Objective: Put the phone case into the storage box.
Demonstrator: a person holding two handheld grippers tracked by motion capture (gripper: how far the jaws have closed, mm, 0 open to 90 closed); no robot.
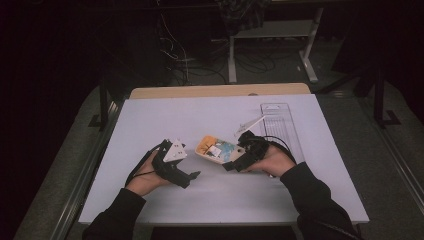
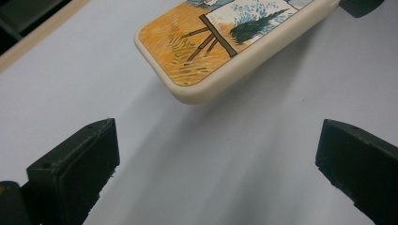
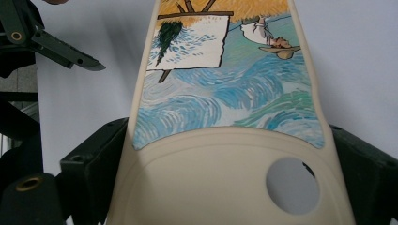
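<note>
The right gripper (image 1: 234, 163) is pinching the camera-hole end of the phone case (image 1: 219, 149) by its side edges, holding it lifted above the tabletop (image 1: 165, 112). The left gripper (image 1: 194, 175) is hovering just short of the case's free end, jaws spread. Risk: the soft rim is likely flexing under an edge-only pinch, so the case could slip or twist out when the left gripper is closing.
</note>
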